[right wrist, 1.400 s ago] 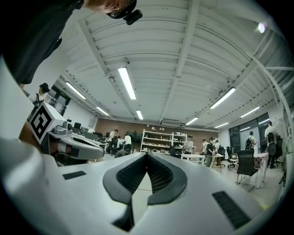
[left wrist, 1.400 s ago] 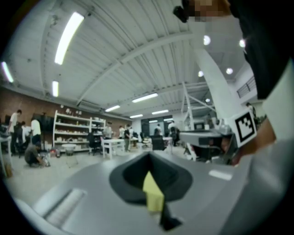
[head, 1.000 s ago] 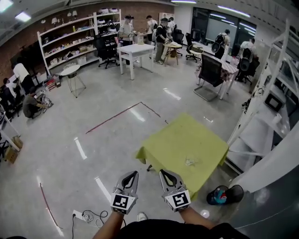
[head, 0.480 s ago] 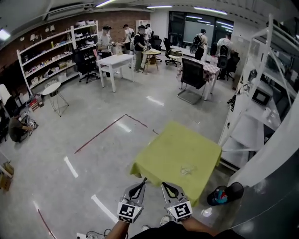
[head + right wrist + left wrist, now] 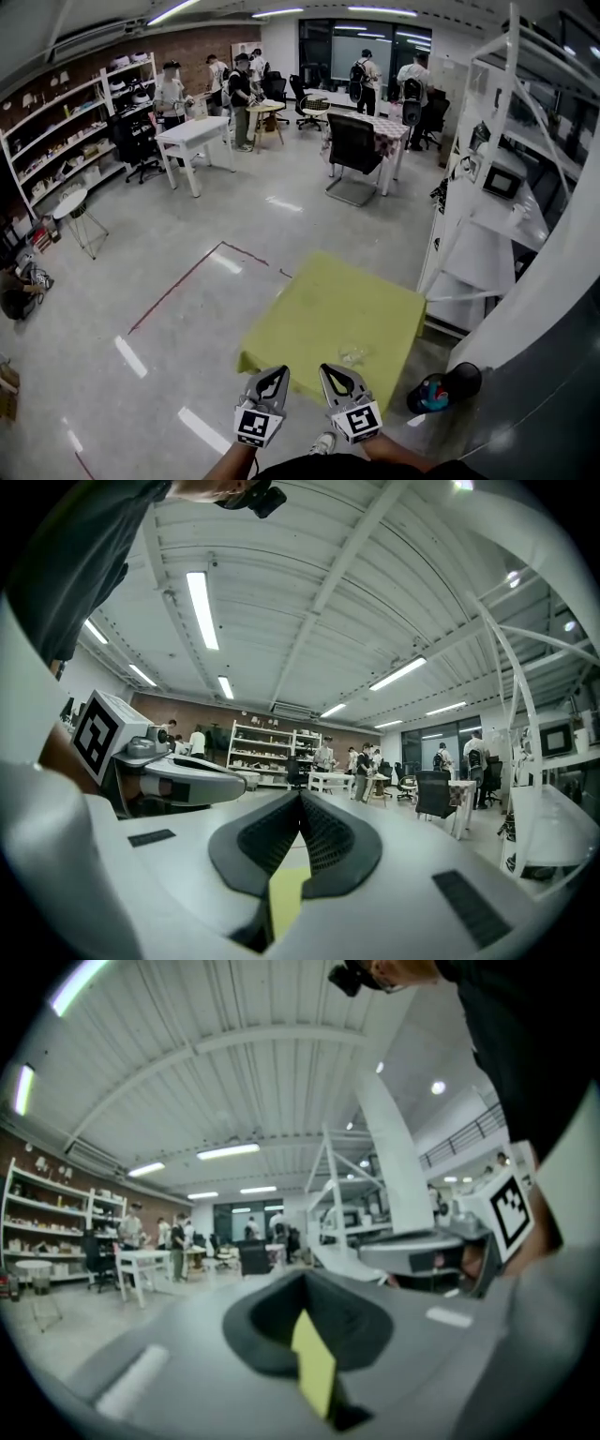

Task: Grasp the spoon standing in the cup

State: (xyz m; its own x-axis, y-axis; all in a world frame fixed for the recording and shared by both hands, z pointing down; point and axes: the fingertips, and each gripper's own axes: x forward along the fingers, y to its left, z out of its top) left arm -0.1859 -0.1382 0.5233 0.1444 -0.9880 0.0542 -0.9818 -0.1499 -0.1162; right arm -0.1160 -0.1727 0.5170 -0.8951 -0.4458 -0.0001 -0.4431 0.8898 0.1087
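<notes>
Approach stage: left gripper (image 5: 275, 377) and right gripper (image 5: 333, 375), lower centre, both pressed together, empty. The cup (image 5: 352, 355) on yellow table (image 5: 319, 309) is unreached. Next move: spread right jaws around spoon.

The cup (image 5: 352, 355) on the yellow table (image 5: 319, 309) is only a tiny clear speck in the head view, and any spoon in it is too small to make out. The bottom edge cuts off the person's forearms (image 5: 230, 461). The left gripper view is blurred close up. A round dark thing (image 5: 441, 390) on the floor is unclear.
</notes>
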